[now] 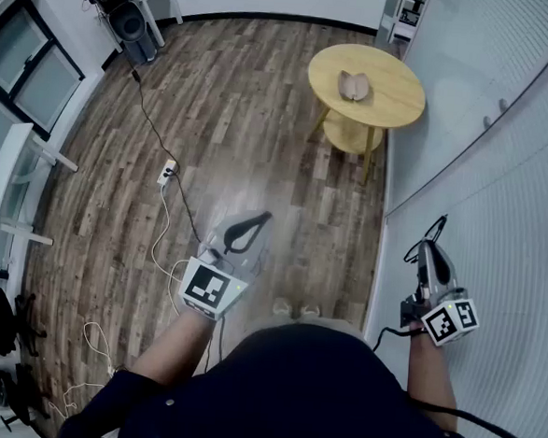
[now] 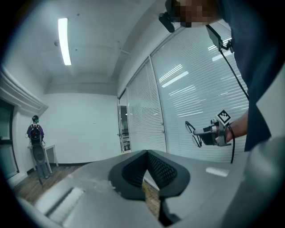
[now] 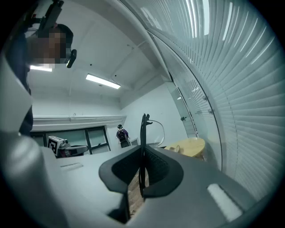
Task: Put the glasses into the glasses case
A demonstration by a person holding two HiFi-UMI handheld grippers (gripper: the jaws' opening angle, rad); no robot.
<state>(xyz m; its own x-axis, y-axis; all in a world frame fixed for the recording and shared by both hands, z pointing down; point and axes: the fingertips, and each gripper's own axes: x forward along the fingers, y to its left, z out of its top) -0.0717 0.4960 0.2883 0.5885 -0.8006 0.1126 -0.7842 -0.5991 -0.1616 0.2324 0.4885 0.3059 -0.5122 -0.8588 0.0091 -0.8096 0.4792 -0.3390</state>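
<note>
The right gripper (image 3: 142, 156) has its jaws clamped on the glasses (image 3: 144, 127) by one thin edge, well apart from the glasses case (image 1: 354, 86) on the desk (image 1: 399, 105); this pinch could let them swivel or drop; the left gripper (image 2: 146, 156) has jaws together, empty

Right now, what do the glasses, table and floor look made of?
Glasses: thin black frame, metal or plastic, can't tell which; the lens looks clear.
Table: pale yellow wood, smooth with a low sheen and faint grain.
Floor: brown planks with staggered joints, either wood or wood-look laminate, with a slight gloss.
</note>
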